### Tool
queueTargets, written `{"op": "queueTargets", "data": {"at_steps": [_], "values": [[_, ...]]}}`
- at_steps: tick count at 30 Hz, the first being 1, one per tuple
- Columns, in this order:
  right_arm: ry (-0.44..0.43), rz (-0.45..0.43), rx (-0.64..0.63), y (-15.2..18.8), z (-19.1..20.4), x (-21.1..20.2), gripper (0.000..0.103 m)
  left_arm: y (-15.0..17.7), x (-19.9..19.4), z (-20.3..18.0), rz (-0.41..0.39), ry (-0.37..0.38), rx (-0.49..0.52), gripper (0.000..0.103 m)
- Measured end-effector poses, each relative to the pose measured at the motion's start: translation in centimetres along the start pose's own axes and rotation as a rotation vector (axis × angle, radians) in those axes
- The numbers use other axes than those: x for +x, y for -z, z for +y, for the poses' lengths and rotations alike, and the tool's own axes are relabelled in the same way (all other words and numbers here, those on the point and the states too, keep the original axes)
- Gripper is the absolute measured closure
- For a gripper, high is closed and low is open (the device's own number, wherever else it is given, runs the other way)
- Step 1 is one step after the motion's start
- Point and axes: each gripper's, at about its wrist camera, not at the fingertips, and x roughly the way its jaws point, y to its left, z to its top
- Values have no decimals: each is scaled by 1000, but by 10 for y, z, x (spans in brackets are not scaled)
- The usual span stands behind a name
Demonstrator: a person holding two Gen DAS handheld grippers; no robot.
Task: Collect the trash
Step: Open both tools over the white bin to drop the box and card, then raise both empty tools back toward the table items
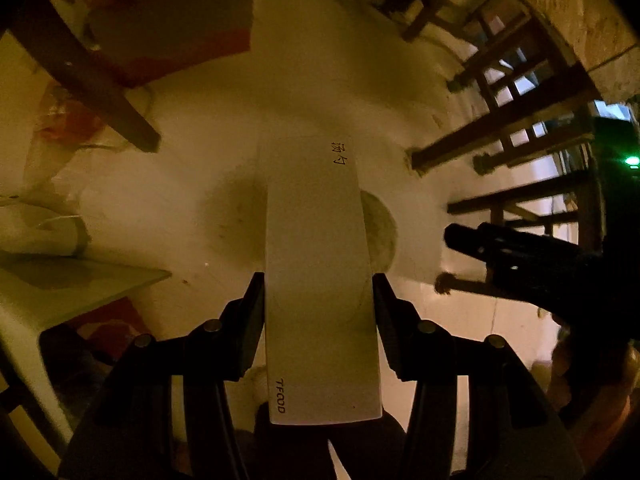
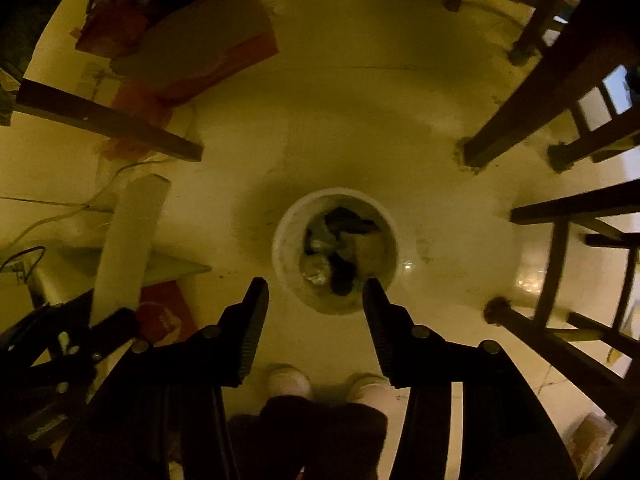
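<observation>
My left gripper (image 1: 319, 280) is shut on a long white paper sleeve (image 1: 318, 264) printed "TFOOD", held above the floor. The sleeve hides most of a white trash bin (image 1: 382, 232) below it. In the right wrist view the sleeve (image 2: 128, 240) and the left gripper (image 2: 72, 344) show at the left. My right gripper (image 2: 316, 284) is open and empty, high above the round white trash bin (image 2: 288, 236), which holds dark and crumpled trash. The right gripper also shows at the right of the left wrist view (image 1: 520, 260).
Dark wooden chair legs (image 2: 560, 92) stand to the right and a table leg (image 2: 108, 120) to the upper left. Red and brown cardboard (image 2: 192, 52) lies on the pale floor at the back left. A grey board (image 2: 176, 268) and cables lie at the left. The person's shoes (image 2: 328, 388) are below.
</observation>
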Motion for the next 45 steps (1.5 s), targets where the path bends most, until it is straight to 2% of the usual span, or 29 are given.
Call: {"op": "queueTargets", "data": {"at_steps": [5,9,15,21,26,30,36,40,45], "values": [[42,-25,21,2,-8,-20,58,-8,18,-22,59,69,32,52],[49,-45,50,1,-19,-37,58,-15,30,-39,116,62,55,52],[44,-84,66,3,-17,-65,57,-18,20,-47,77,14,80,52],[36,-122,57,10,-8,-101,57,-18,-21,-56,21,-40,120,52],[37,-149,42,13,2,-141,57,-16,-85,-65,-30,-49,138,52],[34,-201,25,14,18,-193,57,-17,-145,-76,-93,-47,156,52],[25,-317,2,18,48,-285,57,-16,-253,-91,-227,-34,186,52],[4,-398,-16,25,69,-344,57,-12,-328,-101,-348,-42,213,52],[21,-518,-56,41,97,-417,57,-2,-407,-109,-473,-11,222,52]]}}
